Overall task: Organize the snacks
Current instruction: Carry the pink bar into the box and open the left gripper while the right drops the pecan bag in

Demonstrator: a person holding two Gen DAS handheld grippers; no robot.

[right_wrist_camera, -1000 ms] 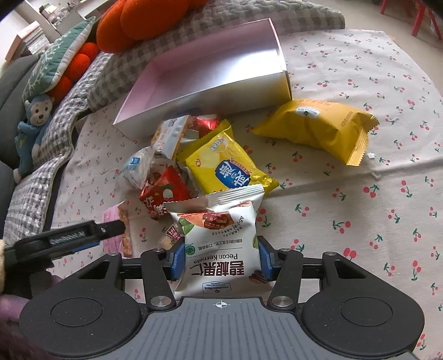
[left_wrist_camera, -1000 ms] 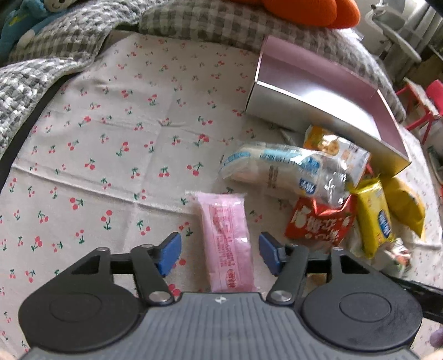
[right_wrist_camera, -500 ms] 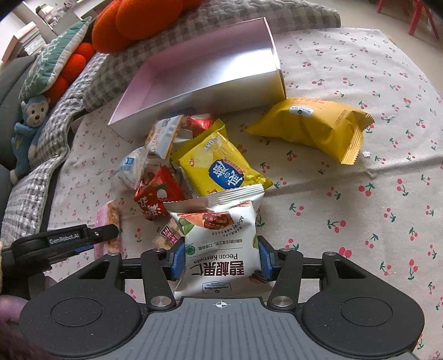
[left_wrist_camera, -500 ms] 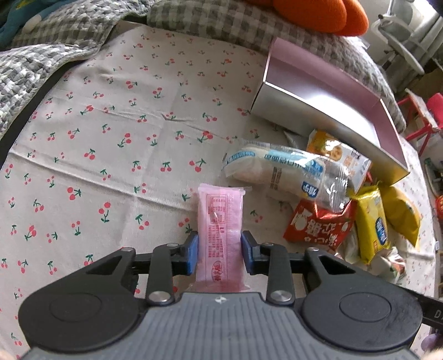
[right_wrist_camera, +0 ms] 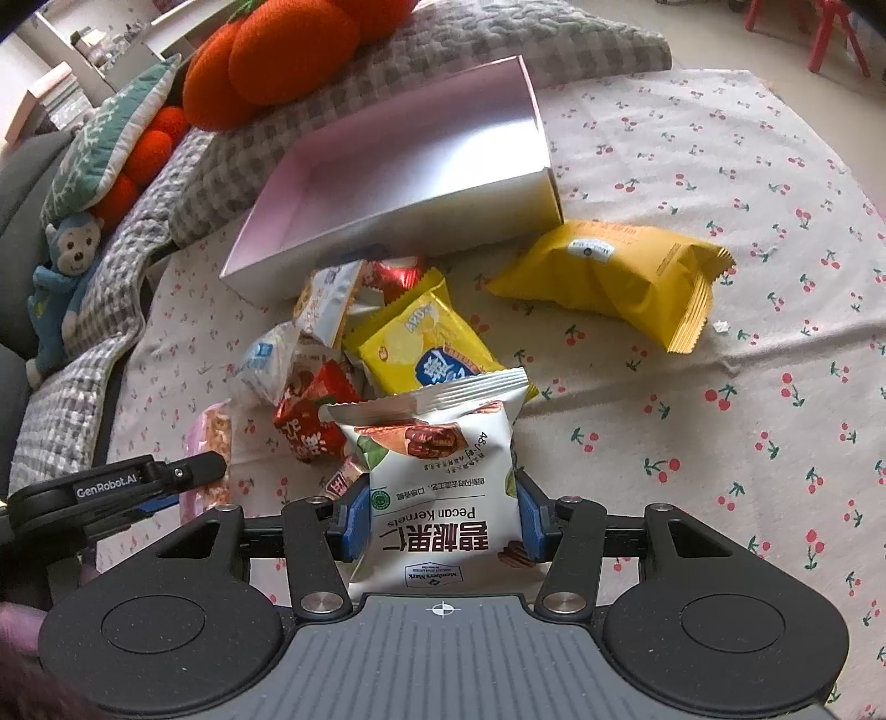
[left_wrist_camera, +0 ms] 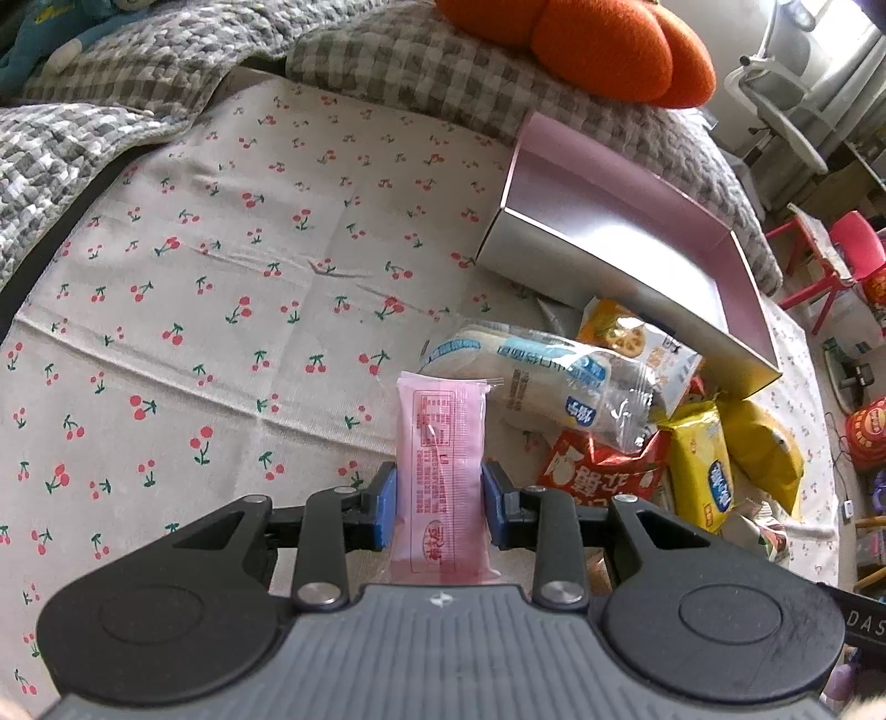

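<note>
Between the blue pads of the left tool [left_wrist_camera: 438, 507] sits a pink snack sachet [left_wrist_camera: 441, 471], clamped on both long edges. Its long axis runs straight away from the tool, the far sealed end pointing toward the cherry-print cloth [left_wrist_camera: 221, 310] beyond. The jaws have just been closing and now press on it.

Just right of the sachet lies a clear-wrapped white and blue roll pack [left_wrist_camera: 545, 382], crosswise to it, and past that a red packet [left_wrist_camera: 601, 479], a yellow chip bag [left_wrist_camera: 700, 471] and an orange and white pouch [left_wrist_camera: 637, 343], all heaped together. Behind the heap stands an open pink-lined silver box [left_wrist_camera: 626, 260], its near wall facing the pile, so the heap lies between the sachet and the box.

At the right tool [right_wrist_camera: 440, 518], the pads are clamped on a white pecan kernel bag [right_wrist_camera: 437, 482], held upright with its crimped top edge pointing away toward the heap; its print reads upside down from the wrist view. Right of the box lies a larger yellow-orange pillow bag [right_wrist_camera: 614, 282], apart from the heap. Grey checked blankets [left_wrist_camera: 387, 72], an orange plush [left_wrist_camera: 598, 44] and a blue monkey toy [right_wrist_camera: 63, 288] border the cloth.
</note>
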